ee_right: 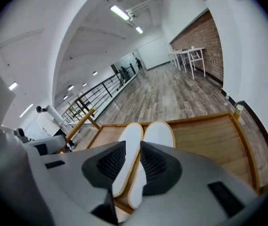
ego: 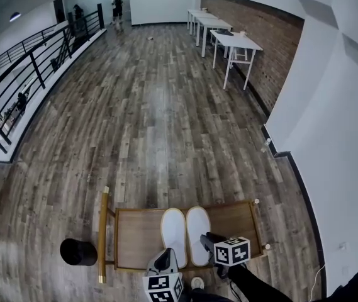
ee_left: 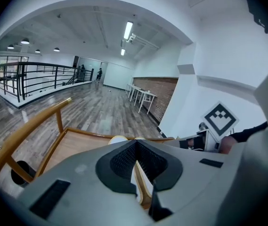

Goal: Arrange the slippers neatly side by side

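Two white slippers (ego: 174,231) with tan edging lie in the middle of a low wooden bench (ego: 134,234), close side by side with their long edges touching or nearly so. Their far ends are level and point away from the person. A raised rim runs round the bench top, and a tan handrail (ego: 104,231) stands along its left end.

The left claw (ee_left: 135,147) has its dark ribbed pads pressed together with nothing between them. It hangs over the near edge of the bench, just left of the pair, and touches neither slipper.

The right claw (ee_right: 133,147) is poised above the near end of the slippers. Its jaws stand a narrow gap apart and grip nothing; the seam between the two slippers shows through that gap, lower down. From the head view, its marker cube sits over the bench's near edge, beside the right-hand slipper.

A black round object (ego: 78,251) rests on the plank floor (ego: 153,118) just off the bench's left end. Farther off, white tables (ego: 232,43) line a brick wall on the right. A black railing (ego: 34,61) runs along the left, and two people (ego: 117,6) stand at the far end of the room.
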